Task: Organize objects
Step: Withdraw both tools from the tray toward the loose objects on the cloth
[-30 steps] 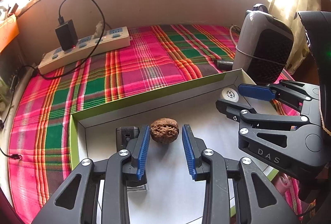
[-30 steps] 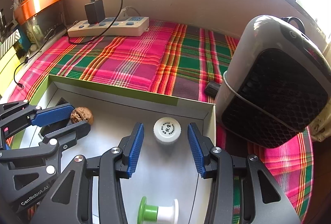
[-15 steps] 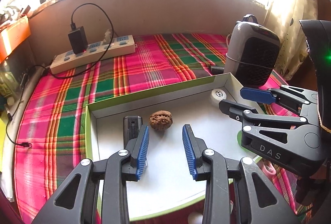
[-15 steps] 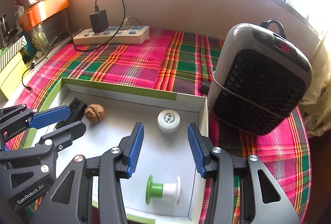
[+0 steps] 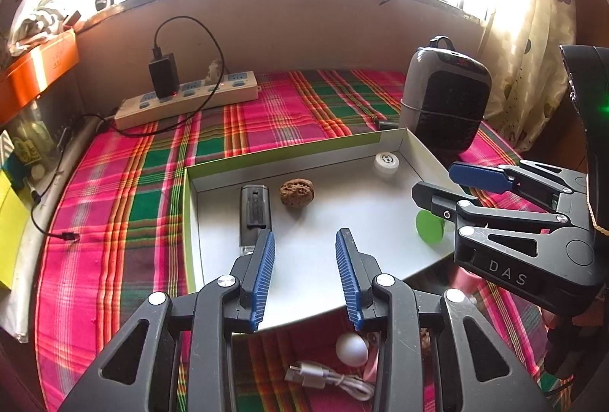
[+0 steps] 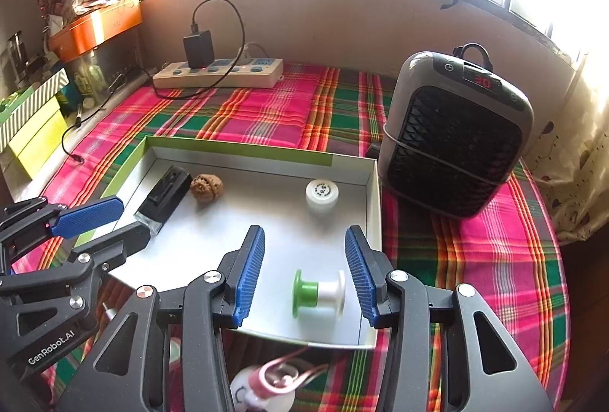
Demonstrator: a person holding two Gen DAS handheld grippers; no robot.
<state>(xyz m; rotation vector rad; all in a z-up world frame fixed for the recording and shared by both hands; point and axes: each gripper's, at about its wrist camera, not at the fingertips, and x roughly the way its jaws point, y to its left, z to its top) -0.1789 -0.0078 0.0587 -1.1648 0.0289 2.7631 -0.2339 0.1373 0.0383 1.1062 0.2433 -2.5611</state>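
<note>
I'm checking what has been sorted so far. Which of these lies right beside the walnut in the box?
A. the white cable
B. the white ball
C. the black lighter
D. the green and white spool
C: the black lighter lies next to the walnut near the box's far left corner.

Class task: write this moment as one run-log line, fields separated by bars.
left gripper: open, empty | right gripper: open, empty | tray: walnut, black stick, white cap, spool | outside tray: white ball, cable

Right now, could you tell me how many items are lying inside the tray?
4: a black device at the left, a walnut beside it, a white cap near the far right corner, a spool at the near edge.
</note>
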